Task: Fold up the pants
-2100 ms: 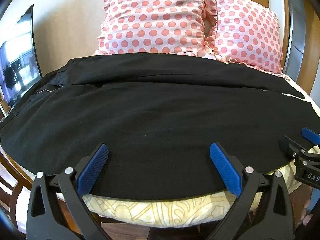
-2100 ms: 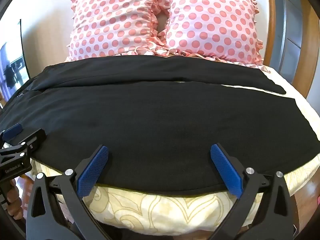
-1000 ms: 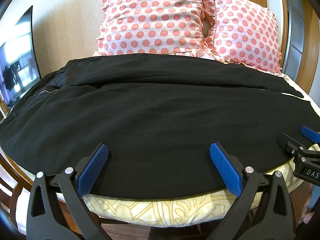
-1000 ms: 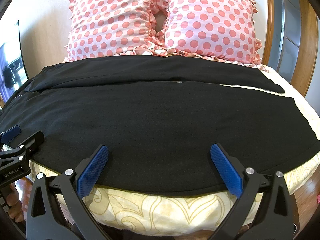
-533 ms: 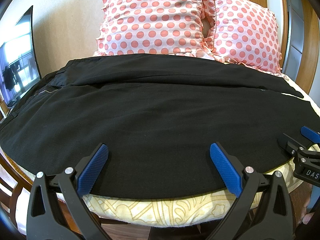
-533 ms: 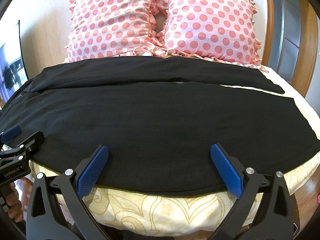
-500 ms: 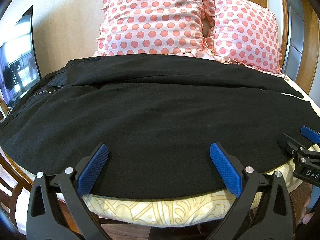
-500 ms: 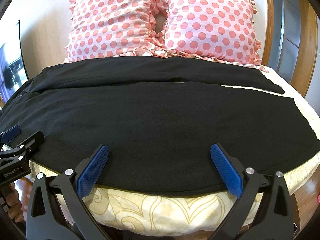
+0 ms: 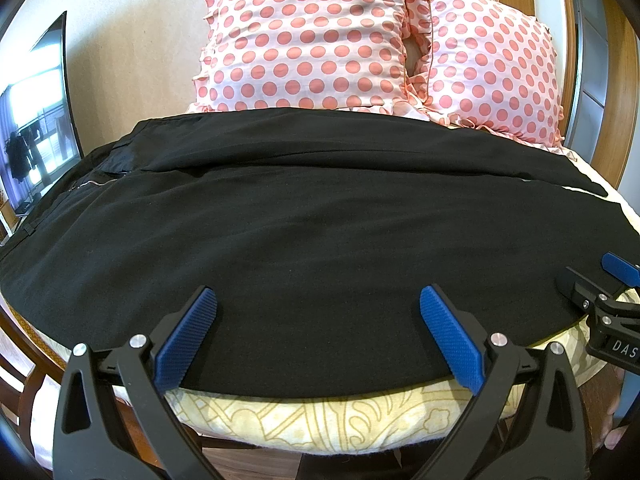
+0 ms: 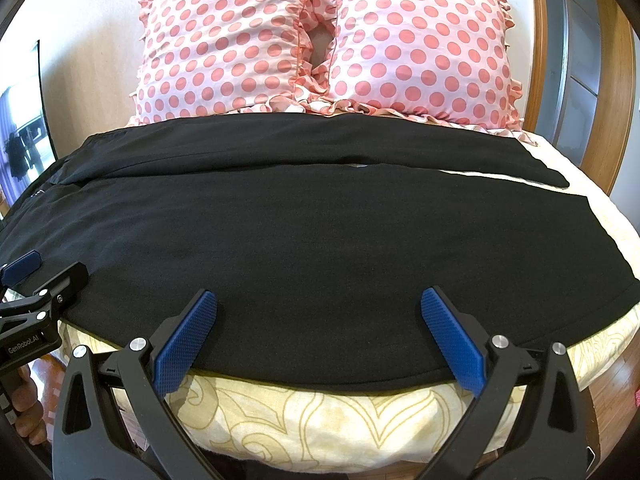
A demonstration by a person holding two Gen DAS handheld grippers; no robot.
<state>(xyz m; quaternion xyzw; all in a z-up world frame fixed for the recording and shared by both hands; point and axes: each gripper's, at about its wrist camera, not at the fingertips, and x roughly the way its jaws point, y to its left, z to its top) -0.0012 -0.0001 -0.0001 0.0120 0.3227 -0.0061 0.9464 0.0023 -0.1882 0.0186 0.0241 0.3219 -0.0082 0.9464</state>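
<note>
Black pants (image 9: 312,220) lie spread flat across the bed, waistband at the left, legs running to the right; they also fill the right wrist view (image 10: 320,232). My left gripper (image 9: 316,336) is open and empty, its blue pads just over the near hem. My right gripper (image 10: 320,336) is open and empty over the near hem further right. The right gripper shows at the right edge of the left wrist view (image 9: 600,292). The left gripper shows at the left edge of the right wrist view (image 10: 36,284).
Two pink polka-dot pillows (image 9: 308,36) (image 10: 416,44) lean at the head of the bed. A cream patterned sheet (image 10: 320,412) covers the mattress edge below the pants. A dark screen (image 9: 36,136) stands at the left. A wooden frame (image 10: 612,80) rises at the right.
</note>
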